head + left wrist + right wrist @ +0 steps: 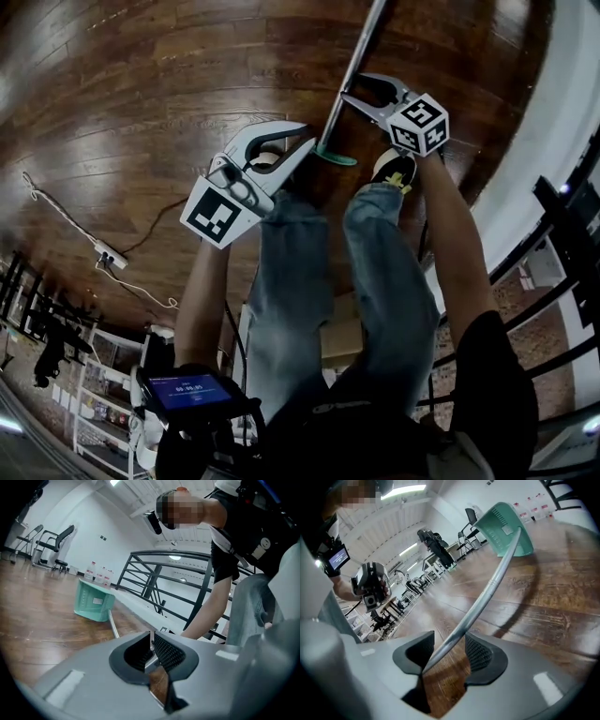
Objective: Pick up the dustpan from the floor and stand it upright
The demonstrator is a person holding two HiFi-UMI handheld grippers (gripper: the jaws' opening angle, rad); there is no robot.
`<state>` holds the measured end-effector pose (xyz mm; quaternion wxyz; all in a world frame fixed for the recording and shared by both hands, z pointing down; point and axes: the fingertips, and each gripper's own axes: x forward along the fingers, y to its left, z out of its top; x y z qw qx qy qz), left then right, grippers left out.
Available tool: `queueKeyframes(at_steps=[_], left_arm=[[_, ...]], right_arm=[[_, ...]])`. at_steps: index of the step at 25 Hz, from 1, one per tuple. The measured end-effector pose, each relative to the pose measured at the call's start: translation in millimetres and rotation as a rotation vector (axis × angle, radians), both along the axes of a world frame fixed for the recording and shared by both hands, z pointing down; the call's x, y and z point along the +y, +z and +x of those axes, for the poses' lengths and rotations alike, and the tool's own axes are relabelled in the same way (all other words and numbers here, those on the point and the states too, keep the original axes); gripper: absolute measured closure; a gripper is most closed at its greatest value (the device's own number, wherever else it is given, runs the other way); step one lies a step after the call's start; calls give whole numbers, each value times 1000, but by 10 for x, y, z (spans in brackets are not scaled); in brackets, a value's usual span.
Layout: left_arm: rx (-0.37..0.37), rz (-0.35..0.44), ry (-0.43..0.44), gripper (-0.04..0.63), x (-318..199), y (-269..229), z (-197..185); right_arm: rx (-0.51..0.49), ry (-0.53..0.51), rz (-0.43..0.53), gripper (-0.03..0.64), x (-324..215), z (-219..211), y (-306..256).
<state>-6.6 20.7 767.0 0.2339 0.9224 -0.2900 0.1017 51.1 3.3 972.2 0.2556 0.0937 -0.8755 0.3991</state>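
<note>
The dustpan's metal handle (352,80) runs from the head view's top edge down to a green end cap (335,157) by my shoes. The teal pan (93,603) rests on the wood floor, and the handle (114,626) rises from it toward me. My left gripper (309,142) sits at the handle's lower end, its pads (169,652) closed tightly around the pole. Higher up, my right gripper (347,94) is open with the handle (487,592) passing between its pads (479,654); a gap shows on the left side. The right gripper view also shows the pan (506,524).
A power strip with a white cable (108,253) lies on the floor at left. A white ledge and black railing (562,216) run along the right. Office chairs (51,545) and several bottles (98,576) stand beyond the pan. My legs and shoes are below the grippers.
</note>
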Motion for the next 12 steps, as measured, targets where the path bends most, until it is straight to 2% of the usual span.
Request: queueKeyframes(at_steps=[7,9,12], left_arm=[[27,25,-8,552,-89,-34,54],[31,20,-9,555,-79,-45,39],[36,8,-21,557,-85,-128,-69]], right_arm=[[26,1,-115,402,94,-150,219],[25,13,-127,434,95,-209,227],[-13,34,-125,437,46,-316,43]])
